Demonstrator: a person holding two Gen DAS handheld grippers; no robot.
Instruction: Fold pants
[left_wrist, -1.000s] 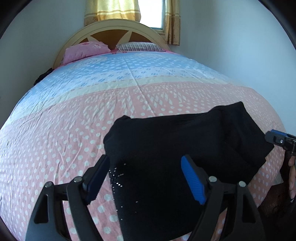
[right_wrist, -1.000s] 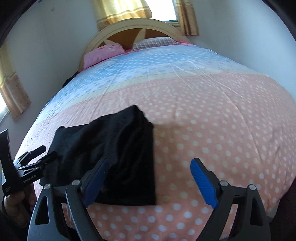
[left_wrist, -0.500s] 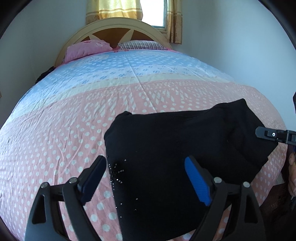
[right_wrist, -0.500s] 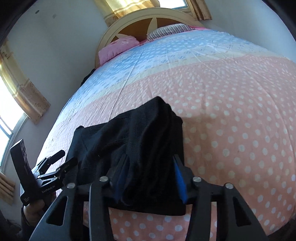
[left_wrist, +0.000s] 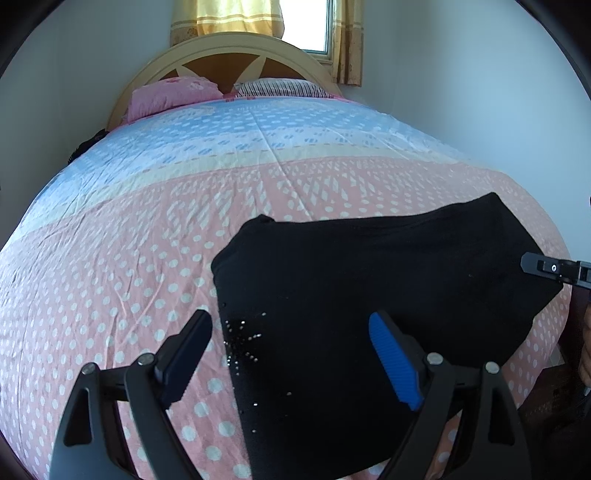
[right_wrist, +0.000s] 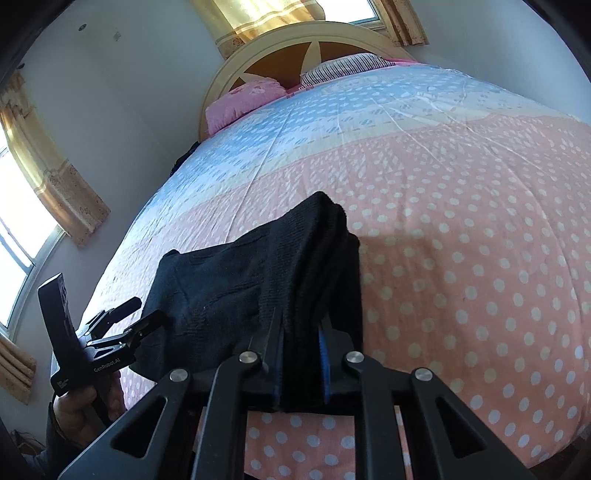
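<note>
Pants (left_wrist: 369, 295), black and already doubled over, lie across the near end of the bed (left_wrist: 184, 229), on the pink dotted part of the bedspread (right_wrist: 461, 240). The left gripper (left_wrist: 291, 354) hangs above their left part with its jaws spread wide: the dark pad is out over the bedspread just past the cloth's left edge and the blue pad is over the black fabric, neither one pressing on it. The right gripper (right_wrist: 299, 354) is closing its jaws on the thick folded right edge of the pants, and the bunched cloth already fills the gap between the two pads and stands up in a ridge ahead of them. In the left wrist view only the tip of the right gripper shows, at the right border, and the near edge of the pants is cut off by the frame and the gripper's arms. A patch of small bright specks (left_wrist: 240, 339) on the cloth is too small to identify. In the right wrist view a hand (right_wrist: 85, 398) holding the left gripper is partly seen at the lower left. Farther back the bedspread turns cream, then blue, up to a pink pillow (left_wrist: 173, 96), a striped pillow (left_wrist: 280, 86) and a curved headboard (left_wrist: 236, 55), with yellow curtains (left_wrist: 225, 16) at a window above and pale walls around.
</note>
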